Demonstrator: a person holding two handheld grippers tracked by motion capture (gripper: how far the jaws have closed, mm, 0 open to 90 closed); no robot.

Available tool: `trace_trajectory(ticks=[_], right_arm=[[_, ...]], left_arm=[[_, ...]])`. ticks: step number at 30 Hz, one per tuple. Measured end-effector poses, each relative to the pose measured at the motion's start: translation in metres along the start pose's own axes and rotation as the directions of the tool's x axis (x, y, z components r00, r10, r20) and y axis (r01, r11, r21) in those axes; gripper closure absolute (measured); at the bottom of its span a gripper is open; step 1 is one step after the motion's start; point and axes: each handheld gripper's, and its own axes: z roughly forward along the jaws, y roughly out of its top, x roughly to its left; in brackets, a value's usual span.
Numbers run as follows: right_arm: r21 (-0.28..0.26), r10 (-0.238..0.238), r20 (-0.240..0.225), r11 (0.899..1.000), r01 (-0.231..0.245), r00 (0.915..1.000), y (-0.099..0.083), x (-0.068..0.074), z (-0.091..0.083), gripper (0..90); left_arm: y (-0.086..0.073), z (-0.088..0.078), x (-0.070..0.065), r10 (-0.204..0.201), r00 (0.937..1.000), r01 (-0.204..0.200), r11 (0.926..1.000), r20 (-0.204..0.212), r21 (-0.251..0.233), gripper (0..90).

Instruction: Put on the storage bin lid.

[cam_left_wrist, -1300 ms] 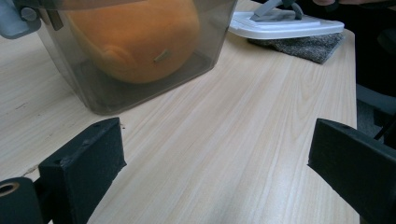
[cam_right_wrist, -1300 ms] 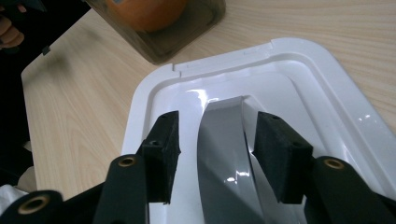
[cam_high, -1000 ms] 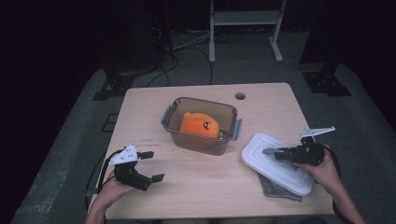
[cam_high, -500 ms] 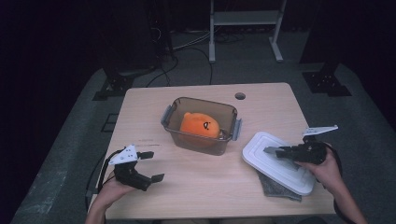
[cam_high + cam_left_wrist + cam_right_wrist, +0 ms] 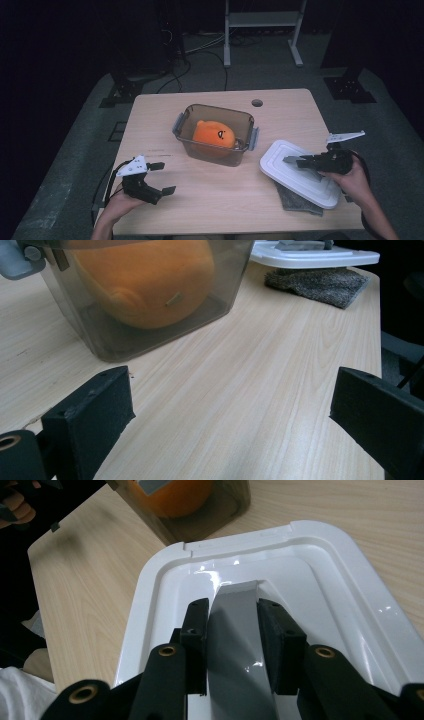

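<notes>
A clear brown-tinted container (image 5: pixel 186 131) with grey side latches stands mid-table, and an orange plush (image 5: pixel 214 135) lies inside it. To its right a white lid (image 5: pixel 305 182) rests on a grey cloth (image 5: pixel 296 204). My right gripper (image 5: pixel 295 161) lies low over the lid. Its jaws have just been closing, and its pads (image 5: pixel 197 625) now press the sides of the lid's grey handle (image 5: pixel 239 592). My left gripper (image 5: pixel 165 177) is held open near the table's front left corner with nothing between its fingers. It looks toward the container (image 5: pixel 150 335) and the plush (image 5: pixel 145 280).
A round cable hole (image 5: pixel 257 103) sits near the table's far edge. On the dark floor beyond the table are a metal stand (image 5: pixel 262 30) and several cables. Bare tabletop (image 5: pixel 240 390) stretches between the left gripper and the container.
The right gripper has shifted only slightly over the lid and stays on its handle. The left gripper has not moved.
</notes>
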Motion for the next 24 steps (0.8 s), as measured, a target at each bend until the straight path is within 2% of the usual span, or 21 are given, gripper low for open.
trace_trajectory(ticks=[14,21,24], right_arm=[[-0.027,-0.049,-0.007,0.998,0.049,0.9988,0.025,0.02,-0.028,65.8],[-0.03,-0.069,-0.012,0.997,0.068,0.9976,0.037,0.028,-0.037,65.9],[-0.031,-0.087,-0.015,0.996,0.087,0.9961,0.047,0.035,-0.041,65.8]], left_arm=[[0.0,0.0,0.0,-0.002,1.0,0.002,1.0,-0.001,-0.001,2.9],[0.0,0.0,0.0,-0.001,1.0,0.001,1.0,-0.001,0.001,2.8],[0.0,0.0,0.0,-0.001,1.0,0.001,1.0,-0.001,0.001,2.9]])
